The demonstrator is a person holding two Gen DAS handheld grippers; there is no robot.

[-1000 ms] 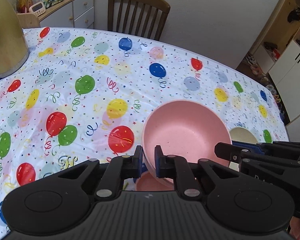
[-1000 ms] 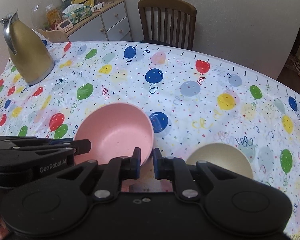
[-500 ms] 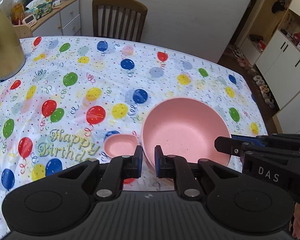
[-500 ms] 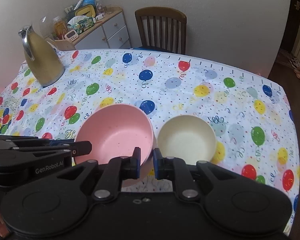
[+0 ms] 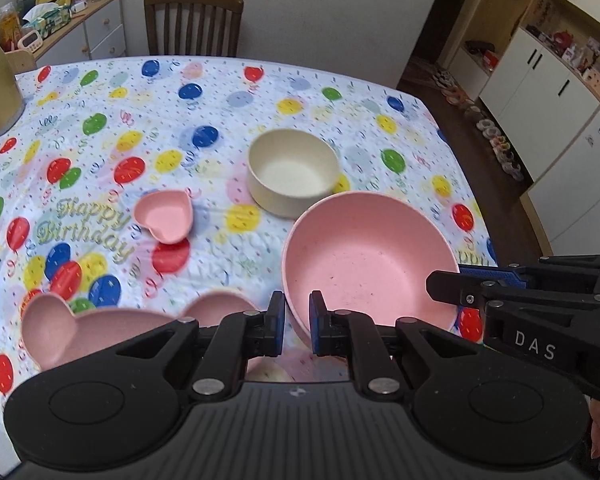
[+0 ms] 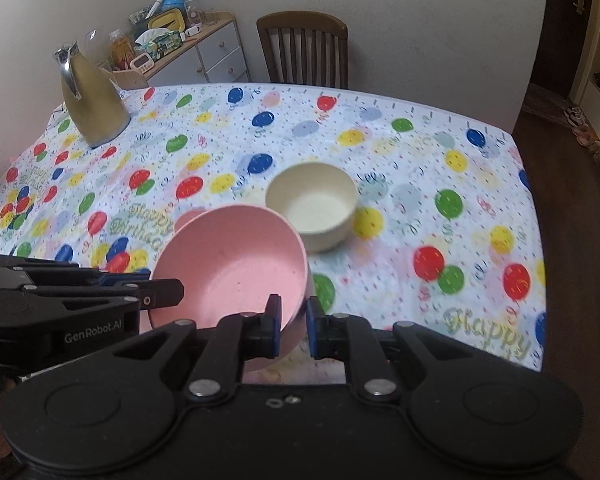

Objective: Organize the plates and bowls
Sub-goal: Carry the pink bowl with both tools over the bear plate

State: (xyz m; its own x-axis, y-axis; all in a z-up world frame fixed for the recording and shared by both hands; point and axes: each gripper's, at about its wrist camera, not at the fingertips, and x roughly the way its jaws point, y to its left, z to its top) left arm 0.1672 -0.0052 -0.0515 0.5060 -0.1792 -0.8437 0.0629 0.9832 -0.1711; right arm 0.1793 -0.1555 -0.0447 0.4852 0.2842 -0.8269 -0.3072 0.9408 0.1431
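Aloft, pink bowl (image 5: 366, 258) mouth-up, rim clamped by 2 hand-held grippers, left (image 5: 297, 322), right (image 6: 291, 326)

Each camera sat on a gripper and looked forward and down along its two fingers at the desk (image 5: 260, 92). The left camera looked from the near left, close over the pink bowl (image 5: 368, 256). The right camera looked from the near right, close to the same pink bowl (image 6: 232, 264). Both views shared that bowl, the cream bowl (image 5: 292, 172) (image 6: 312, 204), the wooden chair (image 5: 194, 20) (image 6: 302, 48) and each other's gripper.
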